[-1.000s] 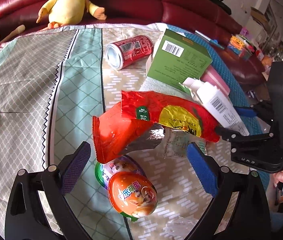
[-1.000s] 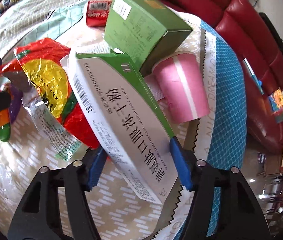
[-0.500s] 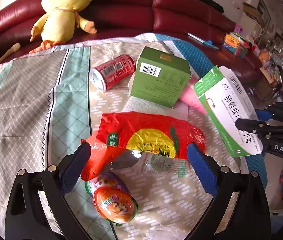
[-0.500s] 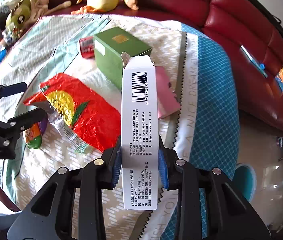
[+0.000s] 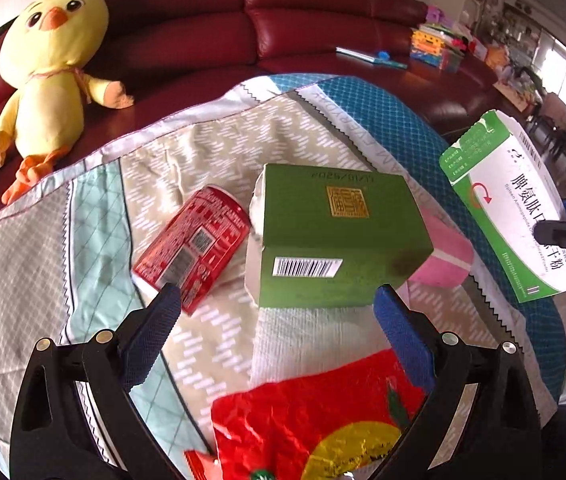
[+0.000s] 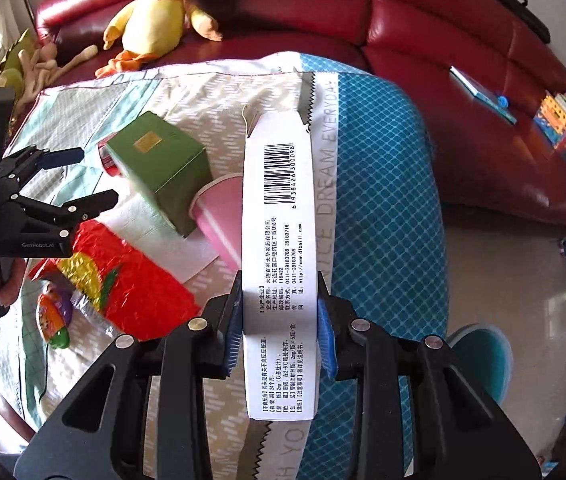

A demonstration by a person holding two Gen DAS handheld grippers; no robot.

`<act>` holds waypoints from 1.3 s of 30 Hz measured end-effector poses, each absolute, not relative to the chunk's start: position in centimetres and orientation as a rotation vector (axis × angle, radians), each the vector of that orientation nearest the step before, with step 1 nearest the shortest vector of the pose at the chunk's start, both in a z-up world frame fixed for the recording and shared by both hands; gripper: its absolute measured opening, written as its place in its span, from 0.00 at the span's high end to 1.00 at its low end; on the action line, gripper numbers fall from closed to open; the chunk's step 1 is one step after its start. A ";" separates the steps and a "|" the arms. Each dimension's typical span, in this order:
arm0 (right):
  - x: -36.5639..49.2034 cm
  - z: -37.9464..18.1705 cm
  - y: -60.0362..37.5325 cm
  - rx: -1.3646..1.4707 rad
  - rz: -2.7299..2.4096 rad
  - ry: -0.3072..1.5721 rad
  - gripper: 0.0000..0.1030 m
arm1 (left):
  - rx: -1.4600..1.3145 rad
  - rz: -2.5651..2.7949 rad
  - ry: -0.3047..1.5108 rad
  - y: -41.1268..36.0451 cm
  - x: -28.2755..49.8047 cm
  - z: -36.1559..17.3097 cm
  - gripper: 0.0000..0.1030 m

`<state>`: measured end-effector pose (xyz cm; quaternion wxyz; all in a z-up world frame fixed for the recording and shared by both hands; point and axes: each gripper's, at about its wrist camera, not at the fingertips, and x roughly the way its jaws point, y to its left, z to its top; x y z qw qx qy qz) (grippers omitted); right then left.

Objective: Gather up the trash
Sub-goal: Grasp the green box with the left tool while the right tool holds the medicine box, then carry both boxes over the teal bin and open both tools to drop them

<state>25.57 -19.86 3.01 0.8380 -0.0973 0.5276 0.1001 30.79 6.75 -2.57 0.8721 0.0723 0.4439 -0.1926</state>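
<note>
A white-and-green medicine carton point(image 6: 279, 264) is being gripped between the blue pads of the right gripper point(image 6: 279, 328) and held above the cloth-covered table point(image 6: 383, 184). The left gripper point(image 5: 277, 312) is being held wide apart, empty, over the remaining litter — green box point(image 5: 335, 236), red can point(image 5: 193, 246), pink cup point(image 5: 443, 258), red snack wrapper point(image 5: 315, 420).

A round table under a patchwork cloth point(image 5: 211, 152) carries the trash. On it lie a red can point(image 5: 193, 246) on its side, a green box point(image 5: 339, 236), a pink cup point(image 5: 443, 254), a white napkin point(image 5: 315, 340), a red snack bag point(image 5: 307, 424) and an egg-shaped toy point(image 6: 54, 318).
</note>
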 end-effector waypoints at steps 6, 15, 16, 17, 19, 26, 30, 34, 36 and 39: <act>28.2 1.7 -20.2 -0.205 0.194 1.153 0.71 | 0.132 -0.515 0.942 5.3 32.3 -3.8 0.06; 28.6 0.5 -21.5 -0.184 0.186 1.171 0.71 | 0.113 -0.618 0.971 2.9 28.9 -4.4 0.70; 28.4 0.3 -21.5 -0.187 0.189 1.175 0.71 | 0.141 -0.603 0.963 2.5 28.4 -4.4 0.70; 28.4 0.1 -21.6 -0.186 0.192 1.180 0.71 | 0.157 -0.587 0.959 2.2 28.2 -4.5 0.69; 28.2 -0.2 -21.9 -0.173 0.198 1.183 0.71 | 0.151 -0.543 0.967 2.0 28.4 -4.7 0.65; 28.5 -1.1 -22.7 -0.135 0.208 1.191 0.71 | 0.148 -0.395 0.977 1.3 30.3 -5.9 0.57; 28.6 -1.6 -23.3 -0.104 0.212 1.195 0.71 | 0.115 -0.410 0.995 0.8 30.6 -6.1 0.93; 28.1 -1.2 -24.5 -0.051 0.213 1.174 0.71 | 0.066 -0.339 0.972 1.4 29.8 -4.8 0.99; 27.6 -0.8 -25.0 -0.029 0.217 1.162 0.71 | 0.043 -0.310 0.953 2.1 28.9 -3.6 0.99; 26.8 -0.1 -25.8 -0.010 0.226 1.147 0.71 | 0.018 -0.299 0.918 2.7 27.1 -1.5 0.99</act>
